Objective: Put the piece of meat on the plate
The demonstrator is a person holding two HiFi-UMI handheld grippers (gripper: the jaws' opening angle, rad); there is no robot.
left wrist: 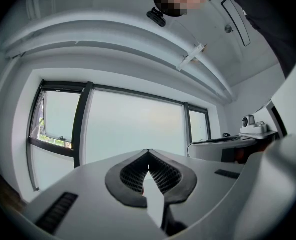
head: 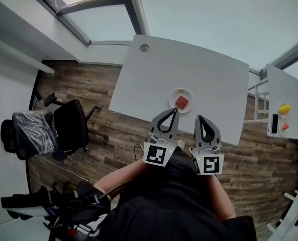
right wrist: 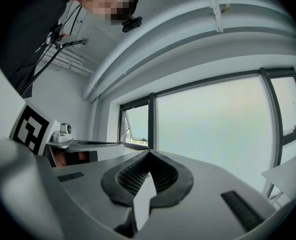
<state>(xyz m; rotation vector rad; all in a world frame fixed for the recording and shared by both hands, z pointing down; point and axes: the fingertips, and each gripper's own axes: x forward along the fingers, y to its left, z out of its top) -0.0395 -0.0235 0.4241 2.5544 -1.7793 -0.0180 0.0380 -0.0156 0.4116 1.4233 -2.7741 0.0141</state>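
step: meat [head: 182, 103] lies on plate [head: 173, 95], near edge of tabletop [head: 189, 64] — placing looks done | left hand-held gripper [head: 175, 111]: jaws together, empty | right hand-held gripper [head: 199, 118]: likewise | next: none needed — keep clear

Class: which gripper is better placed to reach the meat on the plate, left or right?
Left gripper, probably: its shut tip lies by the plate; the right gripper, also shut, sits farther off.
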